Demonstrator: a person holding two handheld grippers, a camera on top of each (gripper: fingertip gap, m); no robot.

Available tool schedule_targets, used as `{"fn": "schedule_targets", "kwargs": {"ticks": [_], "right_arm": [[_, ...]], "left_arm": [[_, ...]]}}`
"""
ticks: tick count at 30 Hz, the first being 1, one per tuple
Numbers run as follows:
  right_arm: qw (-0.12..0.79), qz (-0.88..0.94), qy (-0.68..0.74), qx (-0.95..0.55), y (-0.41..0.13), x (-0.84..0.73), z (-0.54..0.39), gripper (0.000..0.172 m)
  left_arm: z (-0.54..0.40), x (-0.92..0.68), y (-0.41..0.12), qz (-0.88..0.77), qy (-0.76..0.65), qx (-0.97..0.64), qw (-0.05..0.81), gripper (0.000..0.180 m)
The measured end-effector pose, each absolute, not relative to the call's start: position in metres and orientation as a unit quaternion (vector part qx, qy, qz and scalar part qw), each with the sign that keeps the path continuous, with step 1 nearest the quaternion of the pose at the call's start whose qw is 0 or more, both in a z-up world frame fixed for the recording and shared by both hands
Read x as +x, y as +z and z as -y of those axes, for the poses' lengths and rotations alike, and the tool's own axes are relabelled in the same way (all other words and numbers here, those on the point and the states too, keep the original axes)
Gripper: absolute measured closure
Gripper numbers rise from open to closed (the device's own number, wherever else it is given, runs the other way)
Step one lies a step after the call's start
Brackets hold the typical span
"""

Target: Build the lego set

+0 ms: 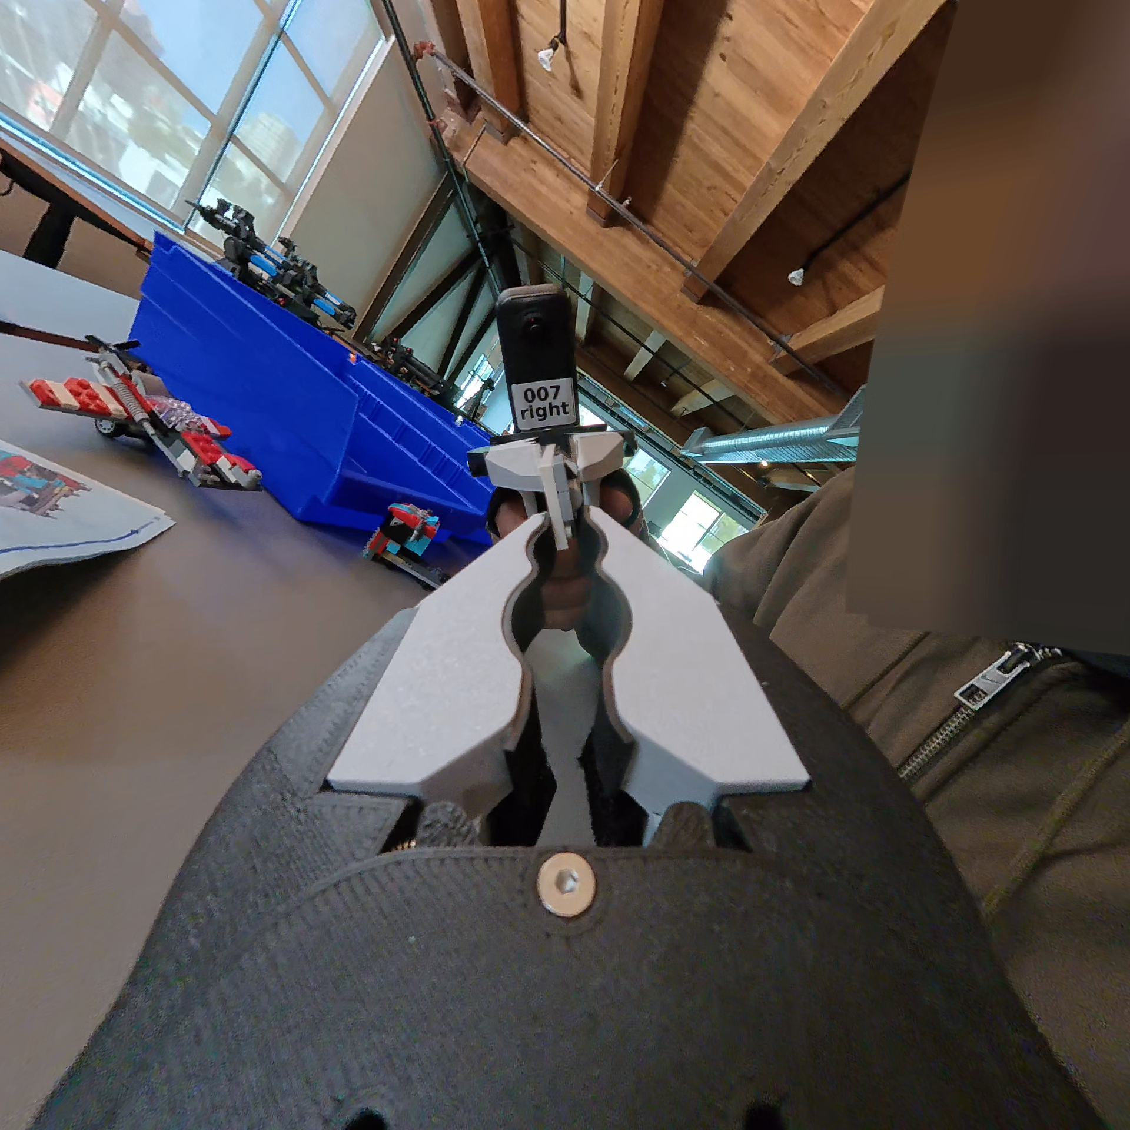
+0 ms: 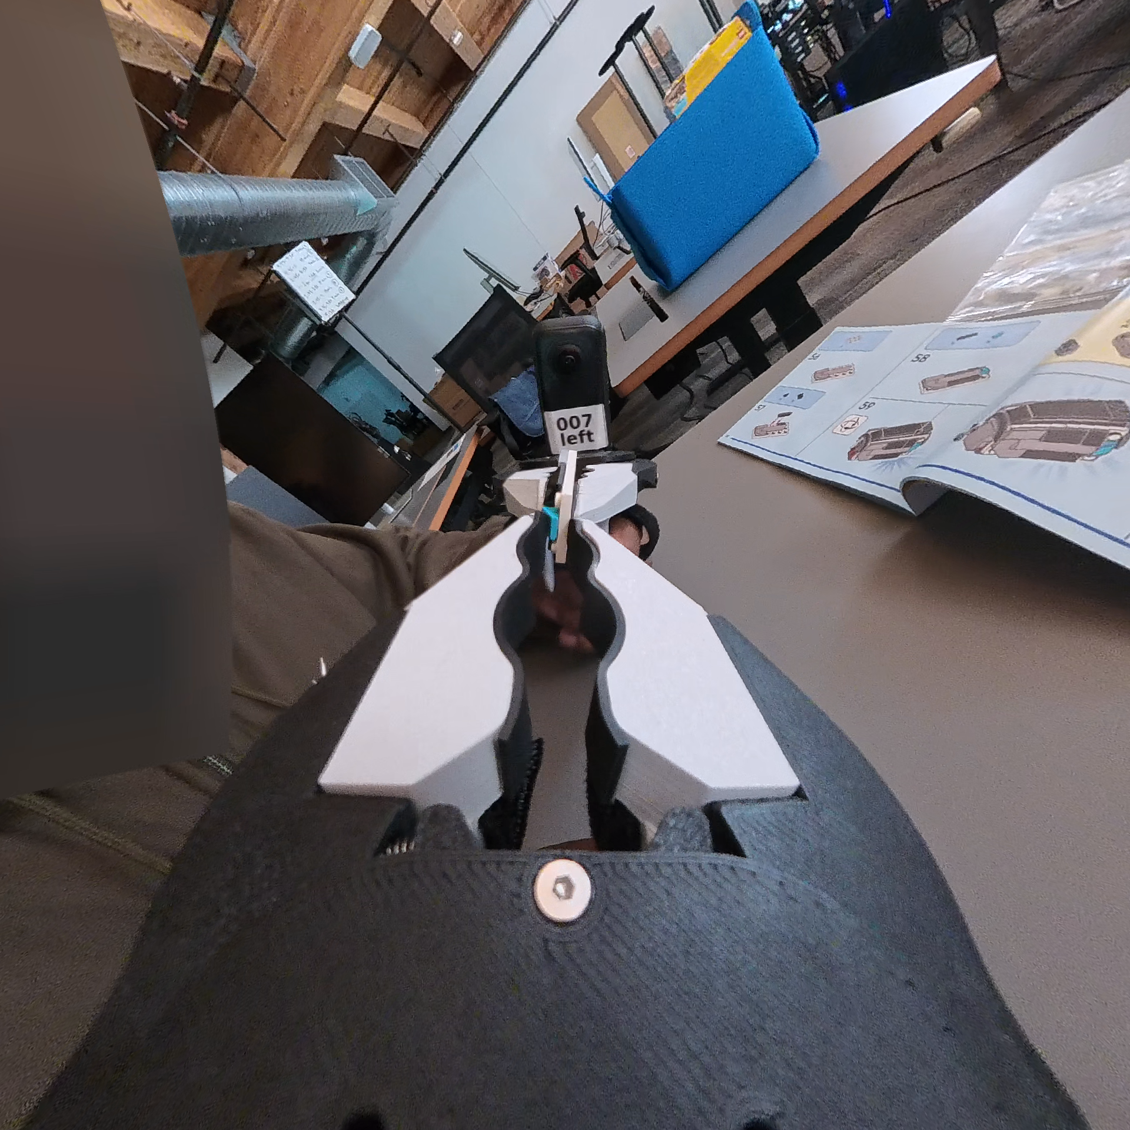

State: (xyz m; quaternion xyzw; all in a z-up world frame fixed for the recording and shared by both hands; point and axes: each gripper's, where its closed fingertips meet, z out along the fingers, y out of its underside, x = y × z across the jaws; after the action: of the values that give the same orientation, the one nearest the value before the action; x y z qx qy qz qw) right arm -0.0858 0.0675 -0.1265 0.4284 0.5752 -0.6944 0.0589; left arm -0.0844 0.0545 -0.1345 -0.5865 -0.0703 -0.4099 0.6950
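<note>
My left gripper (image 1: 565, 532) and right gripper (image 2: 553, 550) face each other tip to tip, both clamped on one small brick piece (image 2: 561, 520).

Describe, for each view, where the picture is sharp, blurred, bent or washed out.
Left wrist view: bright windows washed out, grey tabletop soft nearby, straight wooden beams bowed by the wide lens. Right wrist view: open instruction booklet fairly sharp, black tool body close and soft.

We're looking at a small brick assembly (image 2: 559, 526) of thin white and grey plates with a teal piece on one side. It's hanging in the air above the brown table (image 2: 856, 642), standing roughly upright, with both sets of fingertips pinching it from opposite ends.
</note>
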Motion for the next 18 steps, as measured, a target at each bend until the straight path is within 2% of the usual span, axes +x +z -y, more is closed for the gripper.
{"fn": "schedule_targets", "kwargs": {"ticks": [10, 18], "right_arm": [[0.014, -0.602, -0.688, 0.406, -0.122, -0.079, -0.065, 0.164], [0.015, -0.587, -0.699, 0.409, -0.116, -0.062, -0.062, 0.163]], "left_arm": [[-0.052, -0.078, -0.13, 0.041, -0.398, -0.583, 0.706, 0.173], [-0.049, -0.063, -0.124, -0.002, -0.38, -0.583, 0.719, 0.172]]}}
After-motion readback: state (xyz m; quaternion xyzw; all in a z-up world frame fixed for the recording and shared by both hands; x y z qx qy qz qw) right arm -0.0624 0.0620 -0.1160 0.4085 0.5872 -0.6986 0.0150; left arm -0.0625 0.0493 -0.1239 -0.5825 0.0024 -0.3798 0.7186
